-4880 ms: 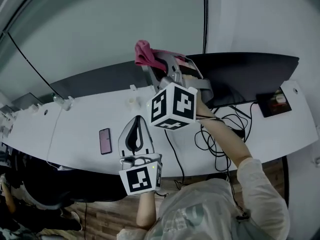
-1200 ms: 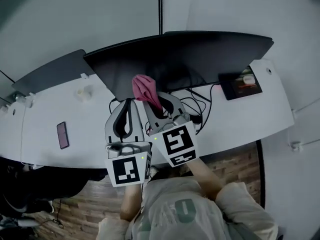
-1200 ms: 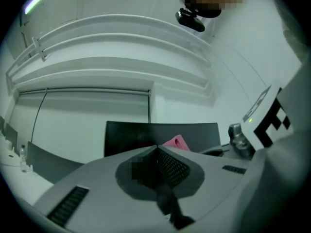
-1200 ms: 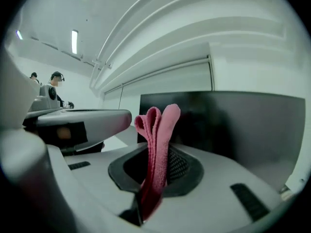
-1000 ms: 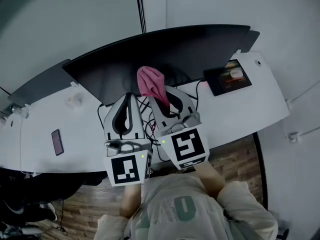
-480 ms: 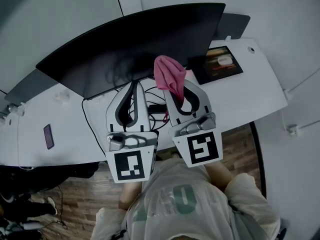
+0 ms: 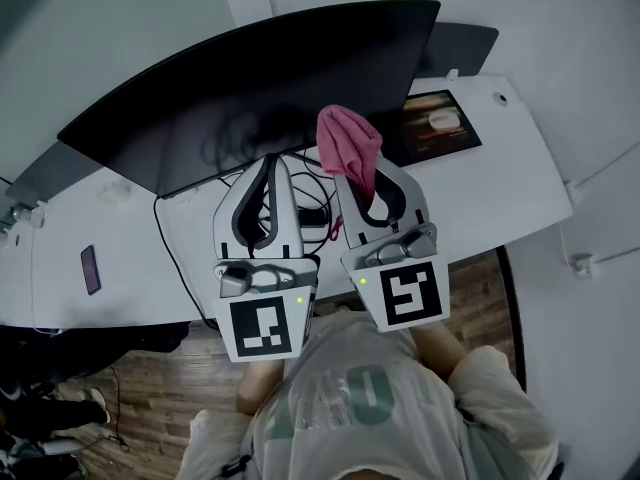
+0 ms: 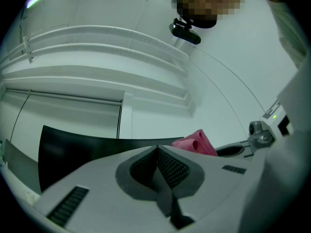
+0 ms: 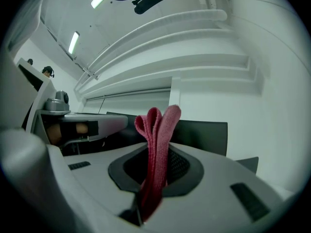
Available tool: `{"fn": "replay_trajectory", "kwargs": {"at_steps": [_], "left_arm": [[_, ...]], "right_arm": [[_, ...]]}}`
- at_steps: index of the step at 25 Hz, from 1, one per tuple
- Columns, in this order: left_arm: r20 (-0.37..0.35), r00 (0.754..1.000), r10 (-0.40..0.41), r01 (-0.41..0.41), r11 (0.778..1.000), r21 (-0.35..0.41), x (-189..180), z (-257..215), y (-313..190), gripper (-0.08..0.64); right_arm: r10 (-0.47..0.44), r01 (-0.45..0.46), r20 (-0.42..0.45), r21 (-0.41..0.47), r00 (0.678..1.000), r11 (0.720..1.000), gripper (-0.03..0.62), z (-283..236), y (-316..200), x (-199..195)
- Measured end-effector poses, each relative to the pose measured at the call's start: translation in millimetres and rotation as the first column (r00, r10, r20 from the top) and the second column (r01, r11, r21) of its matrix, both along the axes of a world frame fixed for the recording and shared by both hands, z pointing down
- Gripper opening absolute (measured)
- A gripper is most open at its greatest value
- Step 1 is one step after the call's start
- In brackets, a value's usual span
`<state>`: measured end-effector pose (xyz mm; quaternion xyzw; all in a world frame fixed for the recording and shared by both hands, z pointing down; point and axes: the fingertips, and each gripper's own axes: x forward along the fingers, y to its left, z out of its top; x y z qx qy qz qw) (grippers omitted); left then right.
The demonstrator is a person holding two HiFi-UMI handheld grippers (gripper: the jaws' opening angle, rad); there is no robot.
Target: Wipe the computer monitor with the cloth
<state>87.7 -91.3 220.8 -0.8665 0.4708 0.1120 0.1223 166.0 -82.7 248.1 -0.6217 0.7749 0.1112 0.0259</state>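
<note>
Left gripper [image 7: 272,166]: jaws together, nothing between, just beside the right one. Right gripper [image 7: 362,180]: clamped on folded pink cloth [image 7: 348,146], sticking up past the jaw tips. Cloth over desk [image 7: 500,183], right at lower edge of monitor [image 7: 250,88]; contact unclear.

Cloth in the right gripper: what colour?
Pinkish red cloth, pinched in the right gripper. It shows best in the right gripper view.

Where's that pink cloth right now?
The cloth is pinched in the right gripper. In the head view it sits near the monitor's lower edge, just right of the left gripper.
</note>
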Motion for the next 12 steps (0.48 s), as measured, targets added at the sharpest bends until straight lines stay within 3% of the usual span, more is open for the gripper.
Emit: {"fn": "replay_trajectory", "kwargs": {"at_steps": [12], "left_arm": [[0.024,1.0,-0.008,0.008,1.0,-0.026,-2,5,0,0.015]], "right_arm": [[-0.059,0.06,0.027,-0.036,0.998,0.998,0.055,12,1,-13]]}}
